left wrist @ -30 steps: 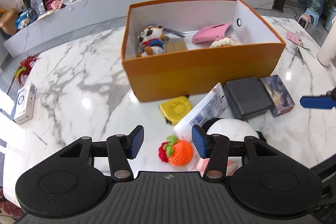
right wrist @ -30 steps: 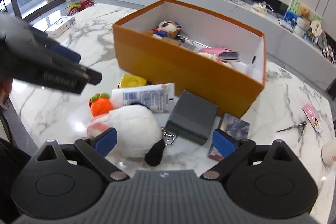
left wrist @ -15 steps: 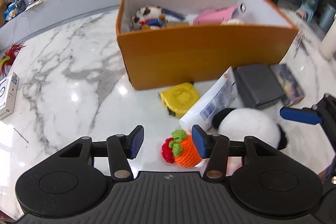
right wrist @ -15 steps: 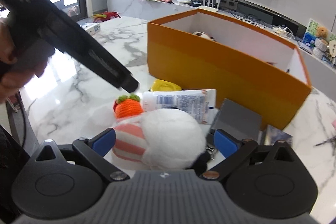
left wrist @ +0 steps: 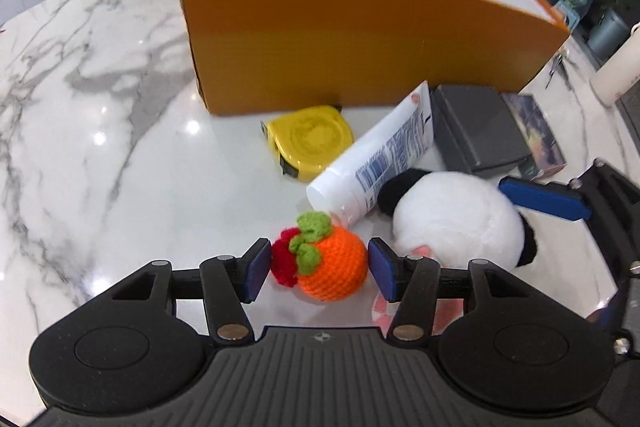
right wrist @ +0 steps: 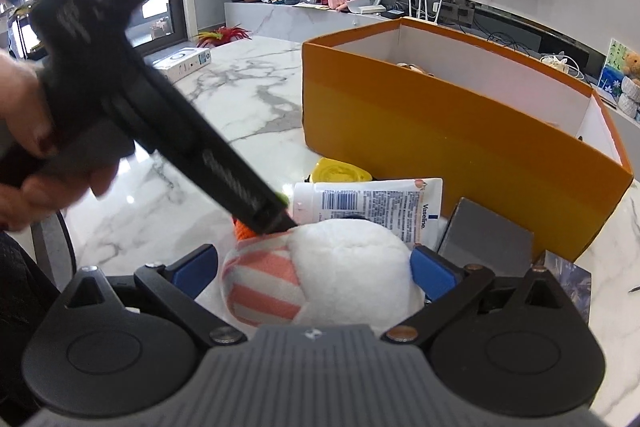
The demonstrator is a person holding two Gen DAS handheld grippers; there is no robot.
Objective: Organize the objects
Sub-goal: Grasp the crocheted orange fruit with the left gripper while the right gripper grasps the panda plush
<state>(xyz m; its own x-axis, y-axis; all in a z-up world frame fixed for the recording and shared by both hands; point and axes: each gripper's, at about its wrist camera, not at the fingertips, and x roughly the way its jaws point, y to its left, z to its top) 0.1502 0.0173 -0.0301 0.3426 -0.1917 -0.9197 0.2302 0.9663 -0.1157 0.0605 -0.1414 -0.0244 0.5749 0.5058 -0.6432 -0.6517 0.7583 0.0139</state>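
An orange crocheted fruit (left wrist: 332, 267) with green leaves lies on the marble table between the pads of my left gripper (left wrist: 318, 269), which is open around it. A white plush toy (right wrist: 352, 267) with a pink striped part sits between the pads of my right gripper (right wrist: 316, 273), which is open around it. The plush also shows in the left wrist view (left wrist: 456, 219). The orange box (left wrist: 360, 39) stands behind and holds a plush dog and pink items.
A yellow tape measure (left wrist: 308, 143), a white lotion tube (left wrist: 380, 163), a grey case (left wrist: 476, 131) and a small printed box (left wrist: 536, 131) lie in front of the orange box. A white bottle (left wrist: 618, 67) stands at the right. A white carton (right wrist: 180, 61) lies far left.
Both grippers have lowered and moved forward. The left one now straddles the crocheted fruit and the right one straddles the white plush.
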